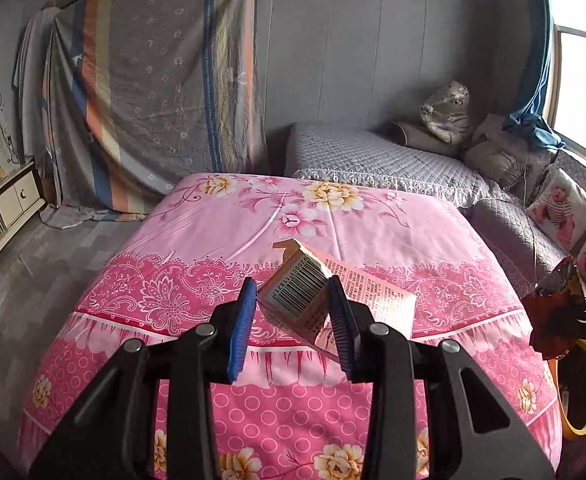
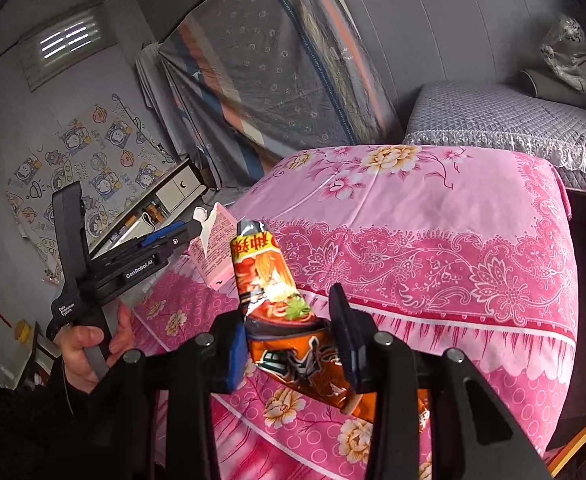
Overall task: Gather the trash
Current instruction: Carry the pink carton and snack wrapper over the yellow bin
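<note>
My left gripper point(image 1: 293, 292) is shut on a pink carton point(image 1: 313, 300) with a barcode, held above the pink floral cloth point(image 1: 253, 220). The carton also shows in the right wrist view point(image 2: 215, 248), with the left gripper point(image 2: 181, 236) behind it at the left. My right gripper point(image 2: 289, 316) is shut on a crumpled orange-red snack wrapper point(image 2: 273, 292), held above the same cloth point(image 2: 433, 220). The wrapper also shows at the right edge of the left wrist view point(image 1: 553, 312).
A grey quilted sofa point(image 1: 373, 156) with cushions stands behind the cloth-covered surface. A striped sheet point(image 1: 153, 88) hangs at the back left. A low cabinet point(image 1: 9, 200) is at the far left. A round yellow-rimmed bin point(image 1: 581, 392) sits at the right.
</note>
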The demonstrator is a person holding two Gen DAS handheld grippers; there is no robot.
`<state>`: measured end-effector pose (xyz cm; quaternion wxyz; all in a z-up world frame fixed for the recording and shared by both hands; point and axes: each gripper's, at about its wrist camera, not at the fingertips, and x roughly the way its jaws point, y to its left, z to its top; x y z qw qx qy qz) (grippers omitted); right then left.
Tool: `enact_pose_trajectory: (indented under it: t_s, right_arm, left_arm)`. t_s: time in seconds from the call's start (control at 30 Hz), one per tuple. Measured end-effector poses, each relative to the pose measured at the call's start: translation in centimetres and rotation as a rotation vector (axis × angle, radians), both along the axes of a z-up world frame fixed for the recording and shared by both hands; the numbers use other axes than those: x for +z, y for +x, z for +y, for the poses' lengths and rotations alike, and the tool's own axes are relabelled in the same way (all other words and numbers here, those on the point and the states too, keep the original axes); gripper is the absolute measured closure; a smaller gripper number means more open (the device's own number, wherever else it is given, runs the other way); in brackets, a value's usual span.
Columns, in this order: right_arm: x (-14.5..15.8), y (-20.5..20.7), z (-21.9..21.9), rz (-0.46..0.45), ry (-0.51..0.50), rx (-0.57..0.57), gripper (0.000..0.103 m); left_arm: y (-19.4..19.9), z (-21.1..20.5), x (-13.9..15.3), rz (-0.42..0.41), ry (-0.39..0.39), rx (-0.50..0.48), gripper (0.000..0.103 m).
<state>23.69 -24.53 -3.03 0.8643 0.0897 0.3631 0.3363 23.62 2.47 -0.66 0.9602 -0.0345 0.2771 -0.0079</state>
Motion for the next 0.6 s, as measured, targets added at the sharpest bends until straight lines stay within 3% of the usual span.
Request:
enact_pose_trajectory:
  t_s: [0.27, 0.6]
  right_arm:
    - [0.1, -4.7, -3.0, -0.016, 0.064, -0.044, 0.068]
    - [1.4, -9.3, -11.4, -0.083, 0.114, -0.266, 0.068]
  left_arm:
    - [-5.0, -4.6, 3.3, -0.102, 0.013, -0.118, 0.069]
    - [-8.3, -12.1, 5.9, -0.209, 0.046, -0.304, 0.069]
